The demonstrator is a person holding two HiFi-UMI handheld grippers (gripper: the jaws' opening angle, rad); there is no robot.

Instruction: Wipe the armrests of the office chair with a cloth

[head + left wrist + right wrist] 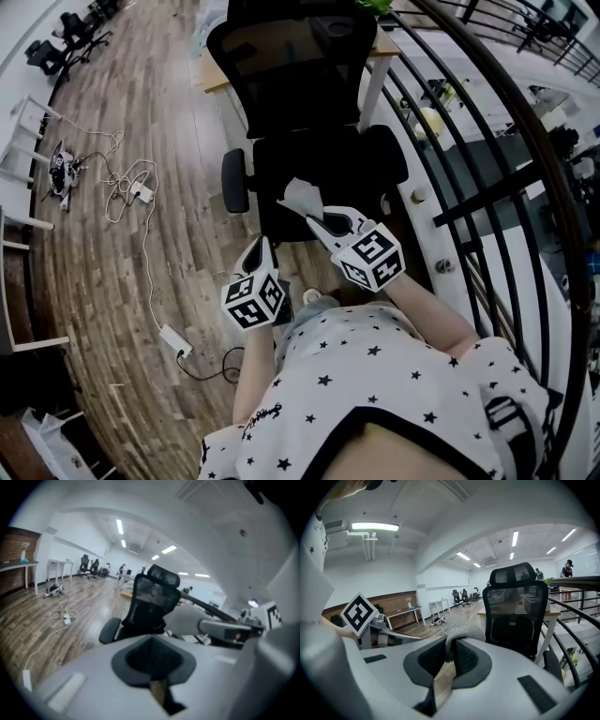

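The right gripper (319, 217) pinches a pale cloth (302, 195), held over the front of the office chair's (309, 75) seat and clear of the armrests. The left gripper (260, 251), just in front of the chair, is pressed together on nothing. Wiping seems not yet begun. The next move likely calls for carrying the cloth sideways onto the armrest (234, 180) on the left gripper's side and pressing it flat. Two grippers, one cloth, one chair close by, one armrest plainly seen.

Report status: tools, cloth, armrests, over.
Right tool shut on cloth. Left tool shut, empty. Cloth not yet on armrest. Nothing in the way.
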